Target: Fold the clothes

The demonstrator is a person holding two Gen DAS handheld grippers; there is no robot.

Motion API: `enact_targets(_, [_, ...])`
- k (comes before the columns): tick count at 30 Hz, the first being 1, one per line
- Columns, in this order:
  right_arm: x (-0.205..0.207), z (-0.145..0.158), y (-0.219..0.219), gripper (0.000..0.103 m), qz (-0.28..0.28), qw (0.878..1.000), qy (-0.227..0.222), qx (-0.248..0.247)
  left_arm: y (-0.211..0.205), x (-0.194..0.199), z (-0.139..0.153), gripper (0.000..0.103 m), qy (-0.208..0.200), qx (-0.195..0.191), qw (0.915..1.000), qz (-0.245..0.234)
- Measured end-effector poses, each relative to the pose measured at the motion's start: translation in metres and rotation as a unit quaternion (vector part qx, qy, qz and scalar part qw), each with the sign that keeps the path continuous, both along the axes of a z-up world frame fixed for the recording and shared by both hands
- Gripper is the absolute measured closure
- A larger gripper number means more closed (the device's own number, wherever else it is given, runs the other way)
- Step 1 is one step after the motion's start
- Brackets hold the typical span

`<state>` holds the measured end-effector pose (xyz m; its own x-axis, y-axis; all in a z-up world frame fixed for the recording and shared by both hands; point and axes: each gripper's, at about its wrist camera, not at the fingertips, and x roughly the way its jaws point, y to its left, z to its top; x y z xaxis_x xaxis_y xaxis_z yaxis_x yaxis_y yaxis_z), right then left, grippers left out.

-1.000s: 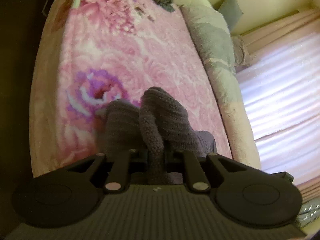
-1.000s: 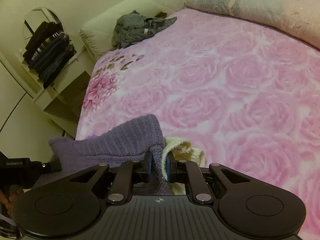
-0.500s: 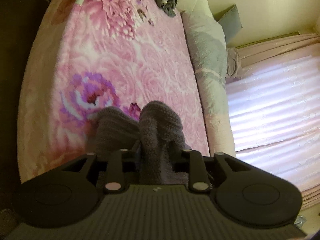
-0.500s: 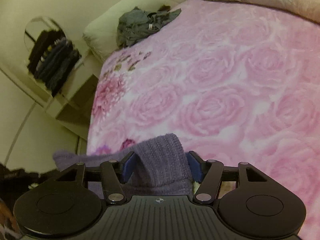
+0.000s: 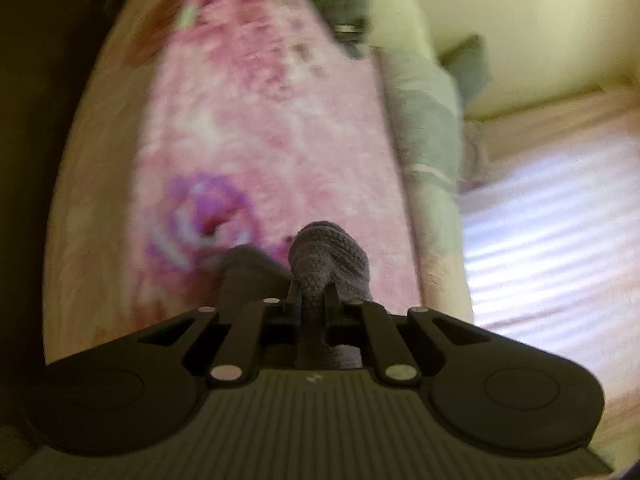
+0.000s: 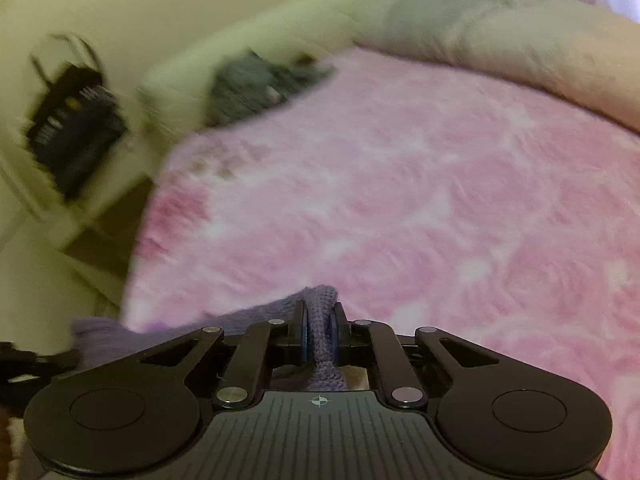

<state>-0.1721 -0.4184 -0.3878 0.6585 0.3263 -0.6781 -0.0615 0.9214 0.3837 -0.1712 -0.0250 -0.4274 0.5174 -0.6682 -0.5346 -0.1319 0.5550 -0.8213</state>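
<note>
A purple knitted garment (image 5: 328, 256) bunches up just ahead of my left gripper (image 5: 314, 294), whose jaws are closing and pinch a fold of it between the pads. In the right wrist view the same purple knit (image 6: 318, 300) is squeezed between the blue pads of my right gripper (image 6: 319, 312), jaws closing on it; the rest of the knit trails off to the lower left (image 6: 100, 328). Both grippers hover low over the pink rose-patterned blanket (image 6: 400, 200). The garment's lower part is hidden under the gripper bodies.
A grey garment (image 6: 256, 84) lies crumpled at the bed's far end by a cream headboard cushion (image 6: 180, 80). A rolled grey-beige quilt (image 5: 428, 136) lines the bed's window side. Dark clothes (image 6: 68, 128) are stacked on a shelf beyond the bed.
Both grippers opened around the purple knit half a second ago and have now clamped shut on it. The views have shifted and blurred; the pale yellow cloth by the right gripper is out of sight.
</note>
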Motion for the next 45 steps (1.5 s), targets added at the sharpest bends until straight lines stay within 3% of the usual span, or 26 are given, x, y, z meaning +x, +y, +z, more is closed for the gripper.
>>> enact_targets(4, [0.010, -0.007, 0.008, 0.094, -0.017, 0.999, 0.031, -0.013, -0.002, 0.005, -0.011, 0.092, 0.036, 0.000, 0.9993, 0.014])
enact_targets(5, [0.013, -0.006, 0.008, 0.094, -0.019, 0.999, 0.037, -0.009, -0.004, 0.007, -0.008, 0.086, 0.038, 0.002, 0.9992, 0.010])
enact_targets(7, [0.015, 0.000, 0.001, 0.074, -0.015, 0.998, 0.050, 0.018, -0.005, 0.012, 0.000, 0.081, 0.037, 0.003, 0.9993, 0.004])
enact_targets(9, [0.015, 0.007, -0.007, 0.034, -0.012, 0.998, 0.054, 0.043, -0.006, 0.017, 0.008, 0.071, 0.027, 0.002, 0.9996, 0.002])
enact_targets(10, [0.015, 0.009, -0.010, 0.032, -0.009, 0.997, 0.051, 0.058, -0.008, 0.020, 0.010, 0.071, 0.022, 0.006, 0.9997, 0.000])
enact_targets(12, [0.016, 0.009, -0.011, 0.033, -0.005, 0.995, 0.052, 0.079, -0.013, 0.027, 0.011, 0.073, 0.017, 0.011, 0.9998, -0.008])
enact_targets(13, [0.020, 0.007, -0.008, 0.039, 0.004, 0.995, 0.061, 0.079, -0.015, 0.029, 0.011, 0.076, 0.015, 0.010, 0.9998, -0.012])
enact_targets(14, [0.023, 0.004, -0.005, 0.074, 0.011, 0.995, 0.068, 0.075, -0.016, 0.031, 0.011, 0.090, 0.014, 0.015, 0.9997, -0.014])
enact_targets(15, [0.024, 0.002, -0.002, 0.087, 0.013, 0.995, 0.069, 0.064, -0.018, 0.033, 0.011, 0.093, 0.014, 0.025, 0.9995, -0.015])
enact_targets(18, [0.023, 0.005, -0.004, 0.095, 0.013, 0.998, 0.039, 0.037, -0.017, 0.034, 0.013, 0.095, 0.006, 0.048, 0.9987, -0.017])
enact_targets(21, [0.015, 0.011, 0.002, 0.095, 0.015, 1.000, -0.005, -0.016, -0.018, 0.032, 0.007, 0.094, -0.007, 0.076, 0.9967, -0.028])
enact_targets(24, [0.016, -0.014, 0.012, 0.095, 0.010, 0.998, 0.029, -0.052, -0.019, 0.029, -0.010, 0.090, 0.000, 0.080, 0.9964, -0.026])
enact_targets(26, [0.020, -0.014, 0.008, 0.093, 0.000, 0.999, 0.041, -0.033, -0.015, 0.028, -0.013, 0.087, 0.014, 0.064, 0.9977, -0.013])
enact_targets(28, [0.020, -0.005, 0.000, 0.075, -0.006, 0.999, 0.047, -0.009, -0.016, 0.027, -0.002, 0.079, 0.026, 0.076, 0.9967, -0.014])
enact_targets(29, [0.016, 0.002, -0.003, 0.051, -0.008, 0.999, 0.044, -0.006, -0.017, 0.026, 0.008, 0.068, 0.028, 0.094, 0.9950, -0.015])
enact_targets(30, [0.009, 0.013, -0.005, 0.037, -0.011, 0.999, 0.032, -0.015, -0.018, 0.024, 0.018, 0.065, 0.029, 0.116, 0.9927, -0.015])
enact_targets(33, [-0.017, 0.043, -0.011, 0.037, -0.020, 0.999, 0.012, -0.031, -0.020, 0.002, 0.057, 0.066, 0.007, 0.167, 0.9860, -0.004])
enact_targets(35, [-0.039, 0.061, -0.017, 0.037, -0.025, 0.999, 0.013, -0.031, -0.025, -0.019, 0.084, 0.073, -0.013, 0.185, 0.9826, -0.002])
enact_targets(38, [-0.080, 0.079, -0.010, 0.037, -0.004, 0.999, 0.022, -0.025, -0.053, -0.061, 0.123, 0.089, -0.057, 0.195, 0.9774, -0.058])
enact_targets(39, [-0.093, 0.083, -0.004, 0.038, 0.006, 0.999, 0.025, -0.027, -0.064, -0.071, 0.130, 0.090, -0.066, 0.202, 0.9738, -0.081])
enact_targets(40, [-0.103, 0.085, 0.004, 0.042, 0.019, 0.999, 0.027, -0.034, -0.078, -0.080, 0.134, 0.090, -0.072, 0.213, 0.9689, -0.104])
enact_targets(41, [-0.112, 0.086, 0.012, 0.054, 0.029, 0.998, 0.029, -0.038, -0.090, -0.087, 0.133, 0.090, -0.075, 0.226, 0.9634, -0.124])
enact_targets(45, [-0.128, 0.071, 0.041, 0.056, 0.038, 0.998, 0.036, -0.042, -0.123, -0.099, 0.111, 0.089, -0.071, 0.300, 0.9372, -0.163])
